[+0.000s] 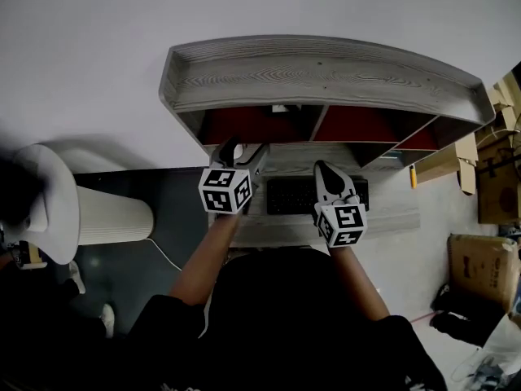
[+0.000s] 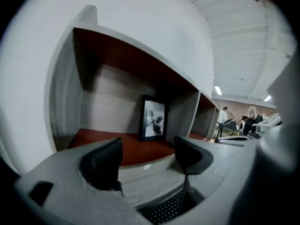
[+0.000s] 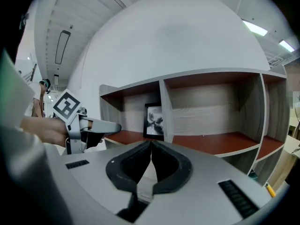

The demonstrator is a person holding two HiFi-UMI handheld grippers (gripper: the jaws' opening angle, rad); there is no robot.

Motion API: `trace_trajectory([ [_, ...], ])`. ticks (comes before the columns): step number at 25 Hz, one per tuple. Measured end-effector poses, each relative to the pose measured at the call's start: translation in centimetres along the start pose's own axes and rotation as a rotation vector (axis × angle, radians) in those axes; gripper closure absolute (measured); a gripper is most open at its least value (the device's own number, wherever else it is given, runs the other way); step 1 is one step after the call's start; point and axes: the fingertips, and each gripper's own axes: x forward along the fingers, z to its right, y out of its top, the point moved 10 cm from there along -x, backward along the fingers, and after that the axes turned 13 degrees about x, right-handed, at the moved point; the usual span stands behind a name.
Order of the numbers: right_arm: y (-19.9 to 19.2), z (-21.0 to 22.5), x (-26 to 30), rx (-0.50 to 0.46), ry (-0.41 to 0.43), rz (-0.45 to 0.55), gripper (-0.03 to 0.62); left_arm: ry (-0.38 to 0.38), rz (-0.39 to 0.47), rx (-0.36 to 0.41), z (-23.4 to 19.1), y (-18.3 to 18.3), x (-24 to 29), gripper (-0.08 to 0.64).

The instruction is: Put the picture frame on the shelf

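The picture frame (image 2: 153,118) is black with a grey photo and stands upright on the red floor of the shelf's (image 1: 326,76) leftmost compartment, against its right divider. My left gripper (image 2: 147,156) sits just outside that compartment, a short way back from the frame, its jaws wide open with nothing between them. The right gripper view shows the same picture frame (image 3: 153,121) and the left gripper (image 3: 101,127) at the shelf's left end. My right gripper (image 3: 151,144) is shut and empty in front of the middle compartment. From the head view the shelf top hides the frame; the left gripper (image 1: 232,157) and right gripper (image 1: 326,173) hover over the desk.
A black keyboard (image 1: 293,195) lies on the desk below the shelf. A white cylinder (image 1: 114,214) stands on the floor at the left, and cardboard boxes (image 1: 480,267) at the right. The middle compartment (image 3: 215,121) is bare. People (image 2: 253,118) stand far off.
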Motion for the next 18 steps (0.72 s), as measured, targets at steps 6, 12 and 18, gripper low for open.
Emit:
trace_trajectory([
  [6, 0.1, -3.6, -0.5, -0.008, 0.011, -0.014, 0.578, 0.032, 0.077, -0.068, -0.3, -0.4, -8.1, 0.218],
  [12, 0.2, -7.2, 0.0, -0.029, 0.013, -0.017, 0.578, 0.109, 0.079, -0.024, -2.2, -2.5, -13.7, 0.253],
  [18, -0.9, -9.6, 0.1, -0.057, -0.005, -0.025, 0.578, 0.148, 0.144, -0.025, -4.5, -4.1, -17.2, 0.512],
])
